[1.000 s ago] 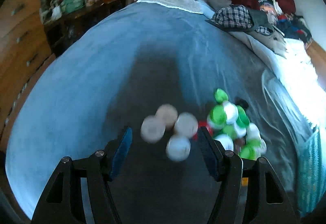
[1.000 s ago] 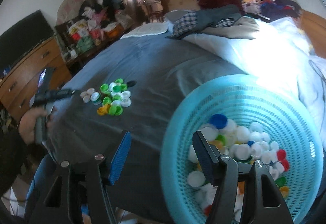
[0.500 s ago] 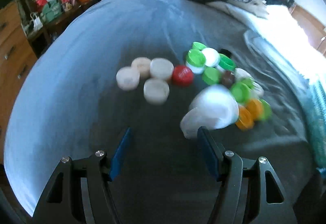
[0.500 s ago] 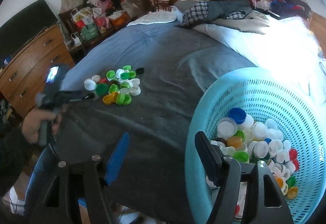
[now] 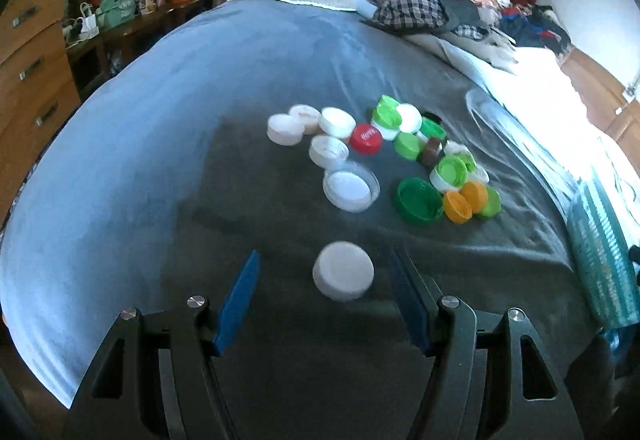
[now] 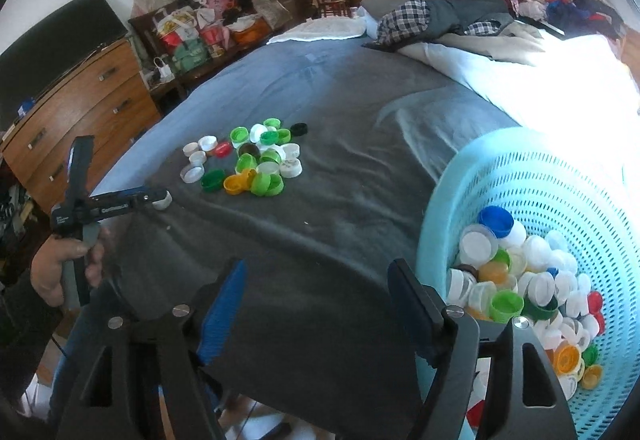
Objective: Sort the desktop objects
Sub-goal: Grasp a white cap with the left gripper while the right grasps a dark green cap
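Note:
Bottle caps lie in groups on a grey bedspread (image 5: 160,168): white caps (image 5: 312,132), one red cap (image 5: 365,138), green caps (image 5: 418,198) and orange caps (image 5: 458,206). My left gripper (image 5: 326,278) is open, and a lone white cap (image 5: 343,276) sits between its blue fingers without touching them. My right gripper (image 6: 320,288) is open and empty beside a light-blue basket (image 6: 532,176) full of mixed caps. The cap cluster (image 6: 248,160) and the left gripper (image 6: 160,198) also show in the right wrist view.
A wooden dresser (image 6: 80,112) and a cluttered shelf of bags (image 6: 192,36) stand left of the bed. Clothes and a white quilt (image 6: 540,72) are piled at the far right. The basket's rim shows at the right edge in the left wrist view (image 5: 600,240).
My left gripper has pulled back from the cap cluster toward the bed's near edge, and a white cap now lies between its fingers. The right gripper has shifted slightly beside the basket.

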Tool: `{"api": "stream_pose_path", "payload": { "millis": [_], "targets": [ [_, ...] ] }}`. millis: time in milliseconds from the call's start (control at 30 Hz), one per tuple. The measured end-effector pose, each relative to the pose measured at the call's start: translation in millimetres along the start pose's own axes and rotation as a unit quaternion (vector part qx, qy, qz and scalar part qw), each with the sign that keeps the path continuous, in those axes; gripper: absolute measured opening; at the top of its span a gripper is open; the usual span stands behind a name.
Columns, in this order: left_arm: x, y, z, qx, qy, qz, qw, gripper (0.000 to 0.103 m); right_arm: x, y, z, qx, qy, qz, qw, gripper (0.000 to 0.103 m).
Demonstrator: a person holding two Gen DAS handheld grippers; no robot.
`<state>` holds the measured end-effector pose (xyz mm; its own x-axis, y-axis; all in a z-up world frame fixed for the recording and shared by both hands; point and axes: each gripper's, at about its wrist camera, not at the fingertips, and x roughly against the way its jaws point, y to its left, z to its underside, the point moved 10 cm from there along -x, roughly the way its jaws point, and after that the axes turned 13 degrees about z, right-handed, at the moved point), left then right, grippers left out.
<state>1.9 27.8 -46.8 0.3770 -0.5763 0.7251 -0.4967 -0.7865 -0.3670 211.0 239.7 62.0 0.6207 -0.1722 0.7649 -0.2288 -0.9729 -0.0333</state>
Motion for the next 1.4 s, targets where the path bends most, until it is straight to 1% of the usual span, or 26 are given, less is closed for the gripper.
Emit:
{"api": "stream_pose_path", "payload": {
  "millis": [67,100,133,167,200,233,300,367,433,567,700,767,867,933,967,1067,1133,1200,1267,1400],
  "targets": [
    [-3.4,-5.2,2.7,-0.006,0.006,0.007,0.9999,0.052,-1.0,2.0,0.2,0.001,0.002,-0.003,1.0,0.078],
    [-5.5,-8.6,3.3,-0.009,0.008,0.01,0.9999,0.045,-1.3,4.8,-0.7,0.003,0.001,-0.006,1.0,0.078],
    [-7.7,-12.3,3.5,-0.014,0.012,0.015,0.9997,0.04,-1.0,7.3,-1.4,0.004,0.001,-0.009,1.0,0.078],
    [-9.9,-15.4,3.3,-0.021,0.014,0.014,0.9996,0.037,-0.7,12.0,-3.0,0.007,-0.001,-0.014,1.0,0.078],
    [-13.1,-17.5,3.5,-0.031,0.017,0.008,0.9993,0.027,0.0,16.0,-3.9,0.009,-0.003,-0.02,1.0,0.078],
    [-16.6,-16.7,5.2,-0.037,0.025,0.001,0.999,0.027,0.1,21.2,-5.3,0.013,-0.004,-0.026,1.0,0.077],
    [-16.3,-15.8,5.4,-0.033,0.022,0.002,0.9992,0.027,-2.0,36.4,-7.2,0.02,-0.002,-0.05,0.999,0.067],
    [-9.9,-12.4,4.7,-0.025,0.012,0.0,0.9996,0.027,-7.5,56.0,-8.0,0.027,0.006,-0.079,0.997,0.052],
    [-4.2,-5.7,5.0,-0.006,0.003,0.003,1.0,0.027,-17.3,80.5,-10.4,0.031,0.015,-0.109,0.993,0.049],
    [0.4,7.6,8.2,0.02,-0.003,0.007,0.9998,0.027,-45.3,139.2,-18.8,0.046,0.028,-0.172,0.984,0.048],
    [0.7,13.3,7.8,0.029,-0.004,0.015,0.9995,0.027,-85.3,187.7,-28.8,0.07,0.036,-0.195,0.978,0.048],
    [1.2,14.6,7.5,0.031,-0.004,0.018,0.9994,0.027,-109.3,202.3,-31.9,0.088,0.042,-0.186,0.978,0.048],
    [0.9,16.1,8.0,0.035,-0.003,0.022,0.9991,0.027,-136.3,210.8,-35.5,0.106,0.047,-0.166,0.979,0.048],
    [0.6,16.6,8.1,0.037,-0.003,0.024,0.999,0.027,-149.0,206.5,-37.5,0.117,0.043,-0.142,0.982,0.048],
    [0.1,16.5,8.6,0.038,-0.003,0.025,0.999,0.027,-155.0,200.7,-40.0,0.12,0.04,-0.129,0.984,0.045],
    [-1.2,17.6,9.5,0.039,-0.003,0.027,0.9988,0.027,-171.7,177.1,-51.6,0.102,0.037,-0.089,0.99,0.045],
    [-1.6,18.7,10.7,0.042,-0.005,0.031,0.9986,0.027,-172.9,176.9,-55.4,0.105,0.035,-0.088,0.99,0.047],
    [-1.4,18.8,10.7,0.044,-0.007,0.032,0.9985,0.027,-168.0,187.7,-58.5,0.129,0.02,-0.094,0.987,0.048],
    [-2.1,18.4,10.8,0.044,-0.007,0.031,0.9985,0.027,-167.8,199.5,-59.4,0.149,0.014,-0.099,0.984,0.048],
    [-2.7,19.4,8.7,0.043,-0.006,0.029,0.9987,0.027,-178.5,207.4,-64.7,0.15,0.017,-0.095,0.984,0.048]
  ]
}}
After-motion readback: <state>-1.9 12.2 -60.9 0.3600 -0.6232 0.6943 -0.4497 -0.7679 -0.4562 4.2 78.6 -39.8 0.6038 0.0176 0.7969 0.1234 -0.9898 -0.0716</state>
